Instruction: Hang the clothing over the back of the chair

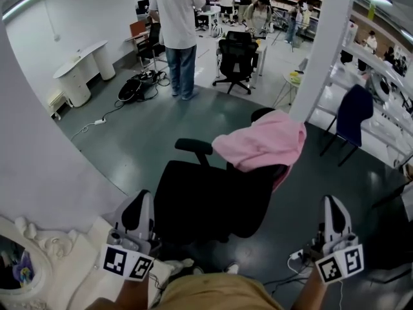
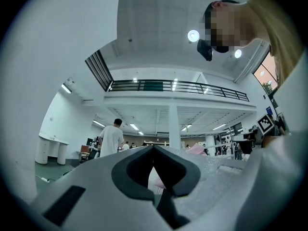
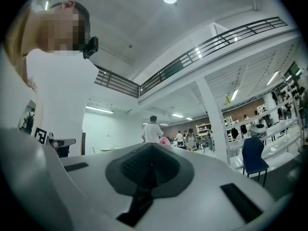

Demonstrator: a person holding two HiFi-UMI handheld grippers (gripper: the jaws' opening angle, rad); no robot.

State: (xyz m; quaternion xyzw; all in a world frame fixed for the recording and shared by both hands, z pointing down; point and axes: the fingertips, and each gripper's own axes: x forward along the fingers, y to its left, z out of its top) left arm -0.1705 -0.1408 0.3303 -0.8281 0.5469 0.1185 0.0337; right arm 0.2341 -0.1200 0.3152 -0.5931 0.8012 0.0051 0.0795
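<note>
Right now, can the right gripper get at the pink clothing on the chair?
Probably yes: only floor lies between the right gripper and the pink clothing draped on the chair back. Its fingers are shut, so they'd need opening first.

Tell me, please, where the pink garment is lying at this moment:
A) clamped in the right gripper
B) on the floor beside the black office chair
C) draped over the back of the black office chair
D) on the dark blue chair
C: in the head view the pink garment lies draped across the top of the backrest of the black office chair.
</note>
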